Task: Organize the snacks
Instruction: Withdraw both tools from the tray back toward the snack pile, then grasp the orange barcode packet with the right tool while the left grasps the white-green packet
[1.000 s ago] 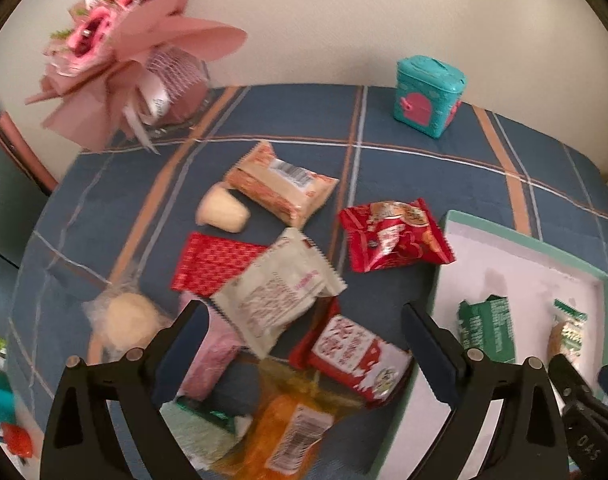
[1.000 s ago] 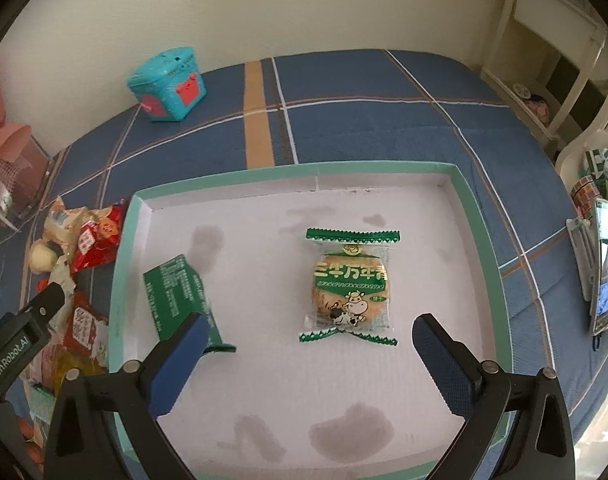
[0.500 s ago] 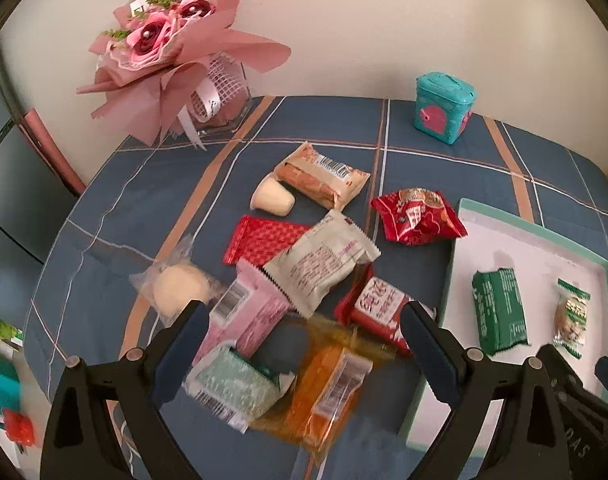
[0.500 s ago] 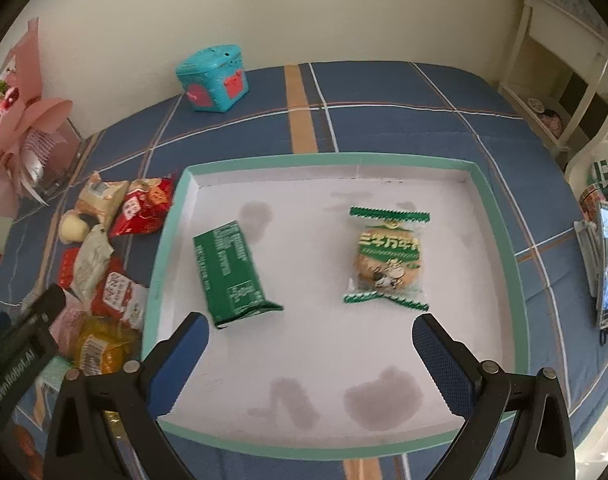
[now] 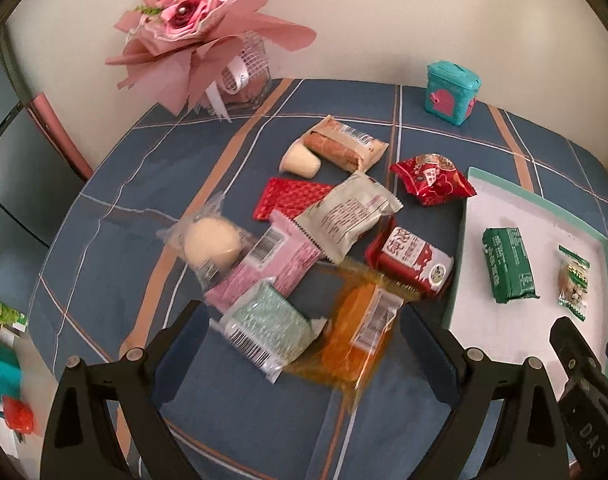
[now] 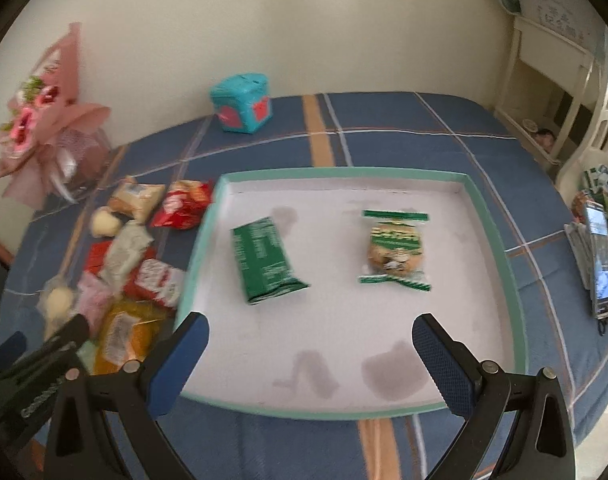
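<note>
My surface (image 5: 144, 168) carries one tray (image 6: 500, 240) at 3 o'clock and ten loose snacks (image 5: 344, 216) heaped at its 9 o'clock edge. In the tray lie two more: a green pack (image 6: 264, 266) and a cookie (image 6: 396, 246), with bare floor all round them. My left claw (image 5: 300, 340) and right claw (image 6: 310, 342) both gape, holding nothing. Since a second ago both have drawn back, so more shows.

Left claw (image 5: 300, 336) and right claw (image 6: 310, 344) agape, empty
</note>
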`<move>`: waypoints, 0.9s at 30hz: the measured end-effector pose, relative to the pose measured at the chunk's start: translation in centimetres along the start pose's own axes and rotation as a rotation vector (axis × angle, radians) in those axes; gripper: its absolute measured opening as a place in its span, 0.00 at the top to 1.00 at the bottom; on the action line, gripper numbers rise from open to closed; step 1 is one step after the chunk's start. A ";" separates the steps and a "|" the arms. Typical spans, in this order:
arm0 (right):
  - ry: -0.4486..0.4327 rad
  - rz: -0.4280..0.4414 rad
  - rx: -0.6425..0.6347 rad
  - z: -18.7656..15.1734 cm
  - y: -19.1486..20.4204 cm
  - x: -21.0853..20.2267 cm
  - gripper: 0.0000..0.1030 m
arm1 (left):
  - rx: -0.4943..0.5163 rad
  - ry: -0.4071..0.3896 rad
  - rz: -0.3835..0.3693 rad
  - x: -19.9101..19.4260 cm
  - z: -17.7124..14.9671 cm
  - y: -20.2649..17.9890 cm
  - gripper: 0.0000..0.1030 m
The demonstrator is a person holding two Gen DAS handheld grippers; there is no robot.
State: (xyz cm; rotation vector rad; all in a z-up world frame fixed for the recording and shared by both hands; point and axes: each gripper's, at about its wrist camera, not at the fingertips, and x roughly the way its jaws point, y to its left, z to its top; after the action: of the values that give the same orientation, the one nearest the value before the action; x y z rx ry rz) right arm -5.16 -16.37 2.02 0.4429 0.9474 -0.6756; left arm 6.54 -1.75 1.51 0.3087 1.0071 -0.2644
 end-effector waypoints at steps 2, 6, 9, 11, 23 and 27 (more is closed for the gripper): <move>-0.013 0.009 -0.009 -0.4 0.5 -0.6 0.00 | -0.010 0.002 0.002 -0.3 -0.4 0.6 0.06; -0.018 0.027 -0.041 -1.4 1.8 -1.4 0.00 | -0.034 0.013 0.000 -0.6 -1.0 1.8 0.06; -0.019 0.046 -0.060 -2.0 2.7 -1.9 0.00 | -0.050 0.006 -0.013 -0.8 -1.2 2.8 0.06; -0.022 0.059 -0.069 -2.3 3.2 -2.3 0.00 | -0.060 -0.004 -0.019 -1.0 -1.3 3.4 0.06; -0.052 0.093 -0.135 -2.8 6.7 -2.5 0.00 | -0.200 -0.014 -0.068 -0.2 -0.5 8.4 0.06; -0.055 0.112 -0.151 -3.0 8.1 -2.2 0.00 | -0.226 -0.013 -0.083 0.3 -0.3 9.7 0.06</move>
State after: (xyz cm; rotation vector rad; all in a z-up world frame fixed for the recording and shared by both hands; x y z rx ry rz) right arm -2.19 -8.04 2.84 0.3391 0.9074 -0.5079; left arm 9.89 7.32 2.31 0.0596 1.0273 -0.2246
